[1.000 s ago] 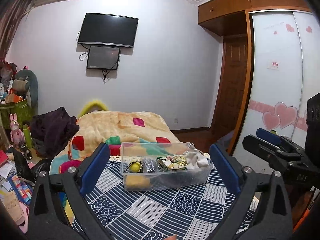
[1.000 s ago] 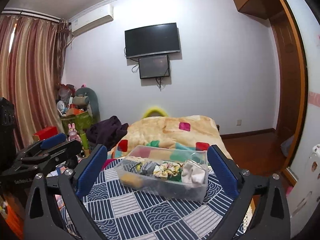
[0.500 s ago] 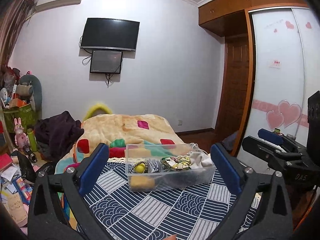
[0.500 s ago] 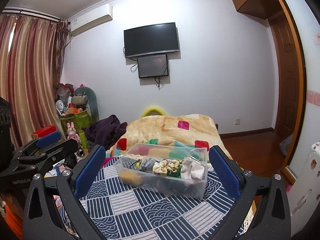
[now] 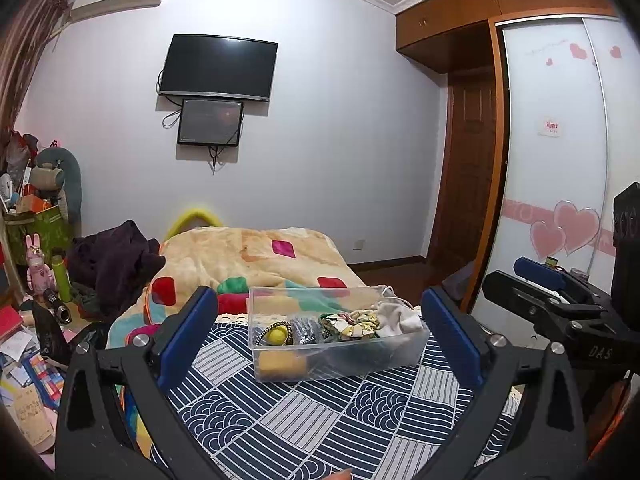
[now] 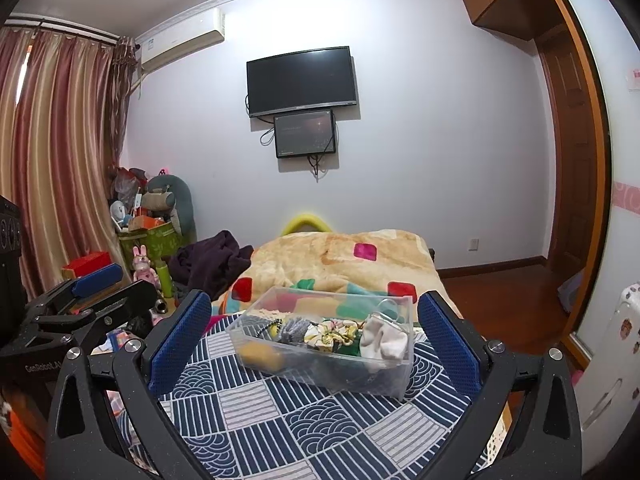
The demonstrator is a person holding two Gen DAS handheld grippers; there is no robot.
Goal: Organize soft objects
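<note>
The clear plastic bin [image 5: 338, 356] sits slightly lower in view than before; both the left gripper [image 5: 320, 336] and the right gripper [image 6: 314, 336] hang spread wide above the patterned navy cloth [image 5: 320, 420].

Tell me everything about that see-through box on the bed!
The clear plastic rectangular box has no lid on and sits flat on the navy-and-white patterned cloth, in front of the peach blanket with coloured patches. Inside, in a row: a yellow sponge-like block, a yellow ball in a dark ring, something grey, a floral scrunchie and white socks. Neither claw touches it.
</note>
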